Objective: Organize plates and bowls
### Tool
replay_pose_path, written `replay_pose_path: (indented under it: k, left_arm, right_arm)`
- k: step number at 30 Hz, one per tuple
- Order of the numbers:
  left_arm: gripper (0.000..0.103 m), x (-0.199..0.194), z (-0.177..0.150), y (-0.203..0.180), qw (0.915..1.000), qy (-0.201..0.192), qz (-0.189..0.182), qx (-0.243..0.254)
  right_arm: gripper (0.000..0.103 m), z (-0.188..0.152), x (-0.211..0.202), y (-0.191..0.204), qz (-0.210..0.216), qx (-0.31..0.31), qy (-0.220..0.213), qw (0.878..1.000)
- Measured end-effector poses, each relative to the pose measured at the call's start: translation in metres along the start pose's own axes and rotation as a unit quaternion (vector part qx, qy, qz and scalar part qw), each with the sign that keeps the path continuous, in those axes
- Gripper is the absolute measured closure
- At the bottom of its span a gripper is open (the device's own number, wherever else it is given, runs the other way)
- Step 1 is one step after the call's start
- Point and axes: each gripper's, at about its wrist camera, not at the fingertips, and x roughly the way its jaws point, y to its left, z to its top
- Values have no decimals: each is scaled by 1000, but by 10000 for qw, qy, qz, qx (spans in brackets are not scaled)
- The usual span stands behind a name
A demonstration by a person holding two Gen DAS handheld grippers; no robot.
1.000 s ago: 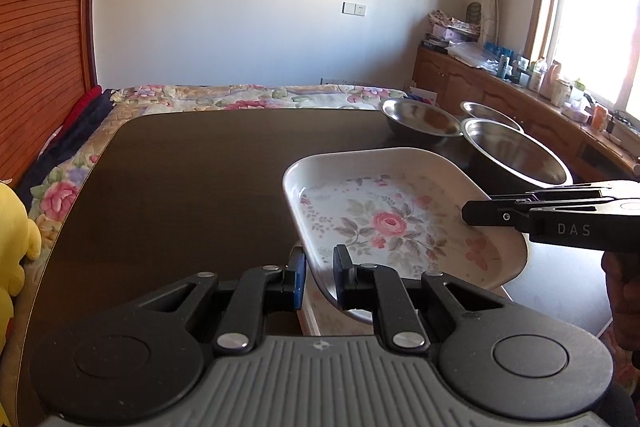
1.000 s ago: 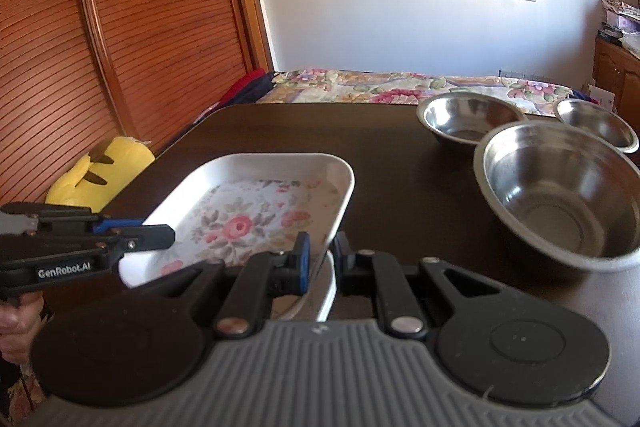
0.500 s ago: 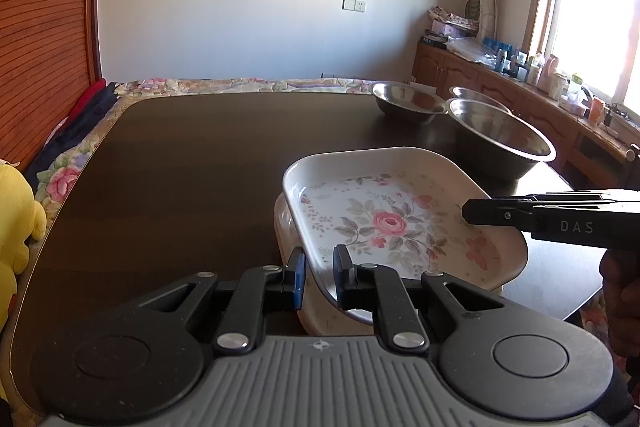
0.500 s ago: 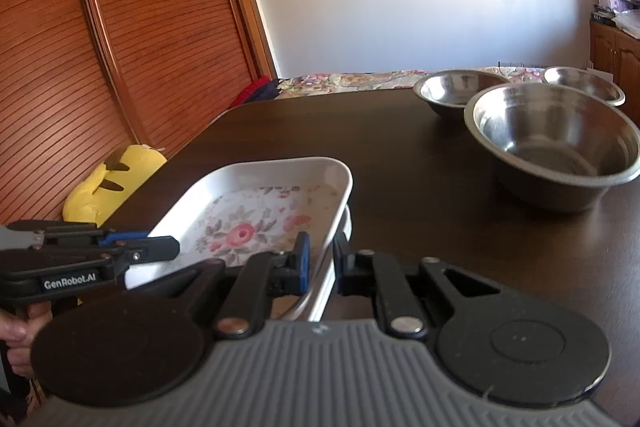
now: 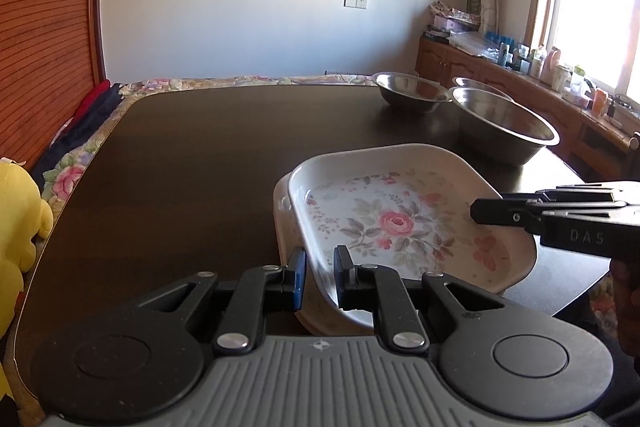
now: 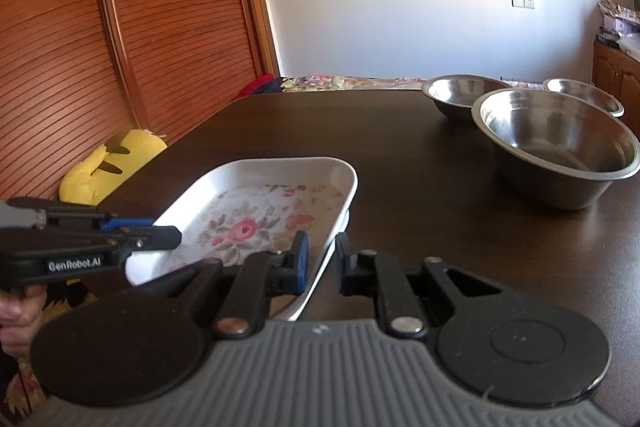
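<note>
The floral plate (image 5: 400, 223) is held from two opposite sides, low and right of centre in the left wrist view. The left gripper (image 5: 320, 277) is clenched on its near-left rim, one finger inside the wall and one outside. The right gripper (image 6: 320, 265) is likewise clamped on the opposite rim, at lower centre of the right wrist view. A second plate (image 5: 284, 223) is seen directly beneath, its pale edge showing just left of the held plate's wall. Whether the two touch cannot be told. The held plate's long axis is seen to run from lower left to upper right in the right wrist view. The coming move is judged to be a short descent, with the rims kept aligned. Three steel bowls, the large bowl (image 6: 556, 147) nearest, are left on the dark table (image 5: 192, 163), well apart toward the upper right.
</note>
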Motion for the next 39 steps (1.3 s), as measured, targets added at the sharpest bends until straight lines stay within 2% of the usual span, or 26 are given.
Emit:
replay_pose_path:
  k: [6,13,25,32,36,39]
  left_arm:
    - [87,-6,7,4,9998,-180,132,3]
    - [86,-5,10,6,9995,-217,206,-27]
    - [83,-2,18,-4,9995,-267,135,86]
    - [78,7,29,-20,9993,-297,36,225]
    - [77,19,41,-36,9990,-294,-29,350]
    - [76,28,53,-51,9985,-317,-78,439]
  right_arm:
    - [83,2,0,3,32,-111,-11,9999]
    - [80,2,-1,4,66,-158,-63,9998]
    - [80,5,-13,-12,-25,70,-248,9997]
    - [78,10,-26,-36,-232,189,-391,9988]
    - [72,19,-40,-57,-498,135,-557,9971]
    - [72,26,-50,-74,-676,113,-670,9954]
